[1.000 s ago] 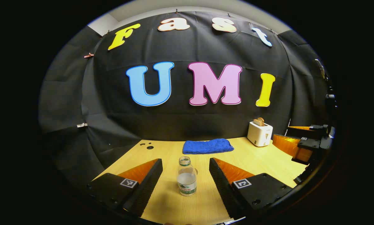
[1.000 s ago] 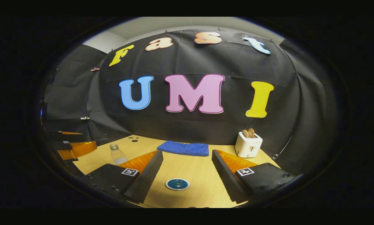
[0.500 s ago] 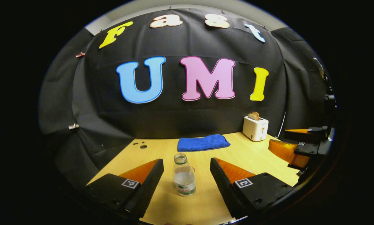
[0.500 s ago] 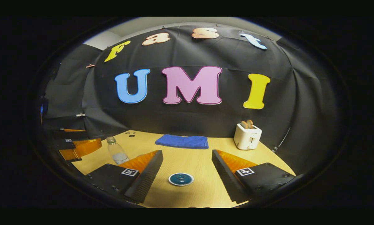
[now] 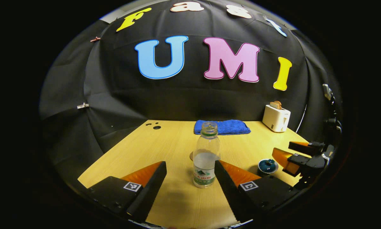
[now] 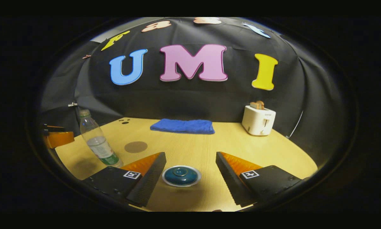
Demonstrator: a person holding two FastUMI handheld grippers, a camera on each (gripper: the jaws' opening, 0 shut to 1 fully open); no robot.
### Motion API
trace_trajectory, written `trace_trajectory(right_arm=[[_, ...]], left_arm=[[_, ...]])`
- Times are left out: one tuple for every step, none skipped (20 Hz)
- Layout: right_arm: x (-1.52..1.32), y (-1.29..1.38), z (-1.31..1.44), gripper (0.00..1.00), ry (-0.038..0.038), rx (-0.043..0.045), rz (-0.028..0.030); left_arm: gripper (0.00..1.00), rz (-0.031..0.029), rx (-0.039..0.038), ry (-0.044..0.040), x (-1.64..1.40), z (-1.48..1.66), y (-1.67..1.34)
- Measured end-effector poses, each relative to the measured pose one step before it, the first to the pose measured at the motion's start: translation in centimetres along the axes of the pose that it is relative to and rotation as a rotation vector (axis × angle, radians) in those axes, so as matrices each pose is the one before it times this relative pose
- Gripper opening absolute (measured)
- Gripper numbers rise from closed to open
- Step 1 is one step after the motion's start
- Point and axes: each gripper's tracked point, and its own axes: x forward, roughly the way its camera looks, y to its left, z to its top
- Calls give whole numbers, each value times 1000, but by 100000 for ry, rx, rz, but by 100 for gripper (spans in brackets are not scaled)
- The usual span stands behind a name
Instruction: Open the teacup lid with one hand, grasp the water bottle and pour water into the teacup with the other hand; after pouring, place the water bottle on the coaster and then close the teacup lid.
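Nothing of the task looks done yet, judging by how things lie: the teacup lid (image 6: 181, 174) sits on the teacup (image 5: 267, 166), and the water bottle (image 5: 206, 156) stands upright on the table (image 5: 168, 140), capless and roughly half full. In the left gripper view, the left gripper (image 5: 190, 178) has its fingers spread wide apart, the bottle standing between them, nearer the right-hand finger, though whether it touches is hard to tell. Over in the right gripper view, the right gripper (image 6: 190, 173) is lined up on the teacup, fingers wide apart on either side of the lid and gripping nothing. The coaster (image 6: 136, 146), a round brown disc, lies bare on the wood just beyond the bottle, waiting for its turn. Blue towel (image 6: 182, 125) and white toaster (image 6: 258, 120) sit at the back, out of play. Both opening grasps seem about to happen: lid to be lifted, bottle to be clamped. Everything after that is left to do, namely the pour, the bottle onto the coaster, and the lid back on.
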Motion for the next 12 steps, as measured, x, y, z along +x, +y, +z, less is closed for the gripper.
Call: trace_trajectory(right_arm=[[385,268,-899,98,1108,293,182],[338,282,-493,98,294,-134,-73],[170,242,-372,98,153,-423,159],[140,282,-300,98,282,-540,362],[131,57,-228,98,-209,-107,-194],[256,208,-298,98,752,851,705],[270,402,-448,98,1265,411,1136],[208,173,-430,98,850,-622,104],[108,-24,-141,97,200,-520,-576],[159,-171,94,99,6,376,-161],[82,-10,119,93,-144,771,-174],[187,99,71,88,-76,418,-151]], left_arm=[[96,564,-48,768,183,-613,95],[96,550,-197,367,196,-370,96],[96,480,-426,340,27,-282,86],[96,275,-603,250,11,-336,-33],[96,-179,-653,152,-23,-203,-149],[96,-482,-761,171,19,-254,-253],[96,-721,-718,308,0,-291,-176],[96,-387,-274,708,157,-551,-149],[96,219,266,1187,71,-509,-33],[96,74,356,595,100,-362,-39],[96,-93,202,43,-72,-68,-91],[96,-367,104,-54,-14,12,-115]])
